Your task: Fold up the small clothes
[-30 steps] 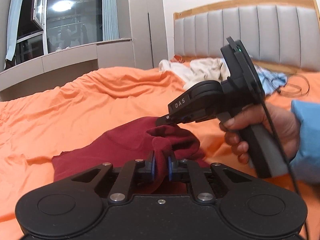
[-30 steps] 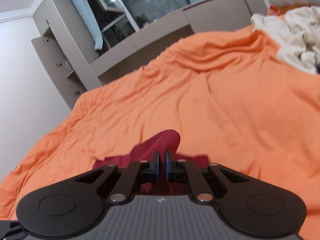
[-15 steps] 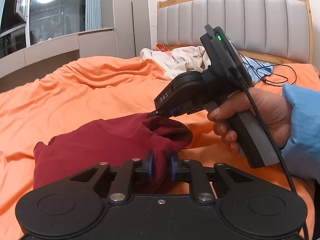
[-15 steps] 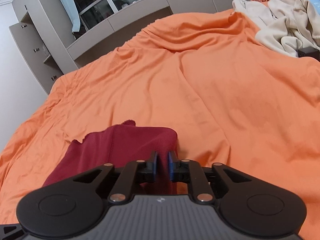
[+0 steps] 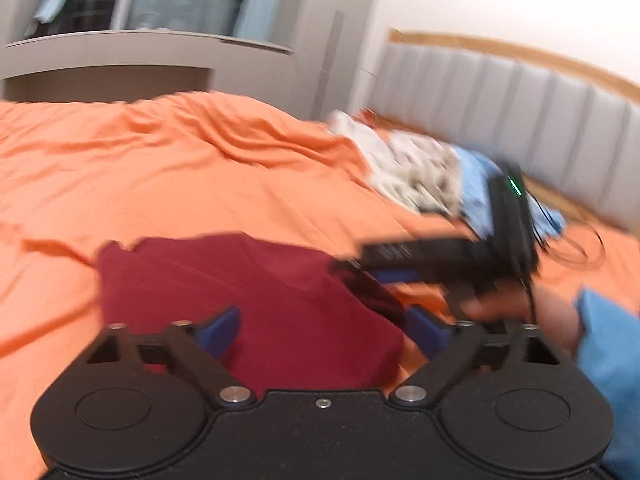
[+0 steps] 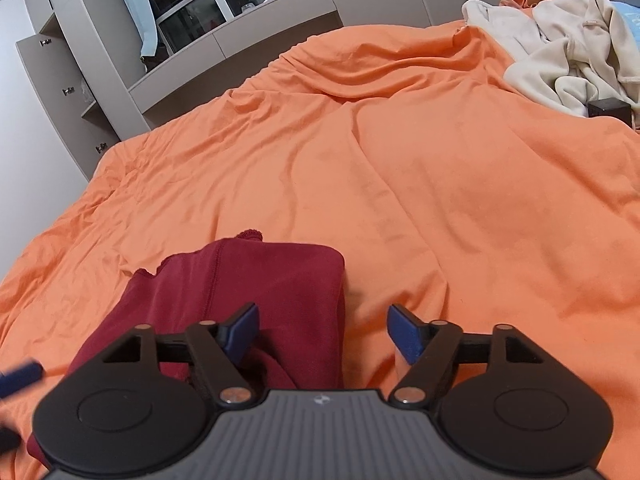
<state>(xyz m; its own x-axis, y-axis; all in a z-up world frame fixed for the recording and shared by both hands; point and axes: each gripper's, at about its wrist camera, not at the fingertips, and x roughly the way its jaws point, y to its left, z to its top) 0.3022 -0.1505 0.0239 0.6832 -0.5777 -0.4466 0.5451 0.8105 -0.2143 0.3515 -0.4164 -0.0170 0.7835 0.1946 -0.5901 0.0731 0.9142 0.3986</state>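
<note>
A dark red garment (image 6: 256,300) lies folded on the orange bedsheet (image 6: 400,168), at 6 o'clock in both wrist views and close under the cameras. The left gripper (image 5: 320,332) has its jaws opening, the blue pads set wide to either side of the cloth and pressing on nothing; the garment's near part lies between them, loose on the bed. The right gripper (image 6: 322,334) is opening too: its left pad hangs over the red fabric, its right pad over bare sheet, and neither pinches anything. In the right wrist view the garment's right edge is a straight fold running toward 12 o'clock, ending in a squared corner, while its far left edge is ragged, with a small ribbed bit poking out at the top. From that fold outward, toward 1, 2 and 3 o'clock, the sheet is open and only lightly wrinkled. A heap of cream clothes (image 6: 560,48) sits far off at 2 o'clock near the bed's head, well apart from the red piece, with a bit of pale blue cloth (image 5: 476,184) beside it in the left wrist view. The grey padded headboard (image 5: 520,112) closes off that end. A grey cabinet with drawers (image 6: 68,92) stands beyond the bed's edge at 10 o'clock. The left wrist view is blurred; it shows the right gripper at 3 o'clock, held by a hand (image 5: 516,308) in a blue sleeve (image 5: 612,360).
</note>
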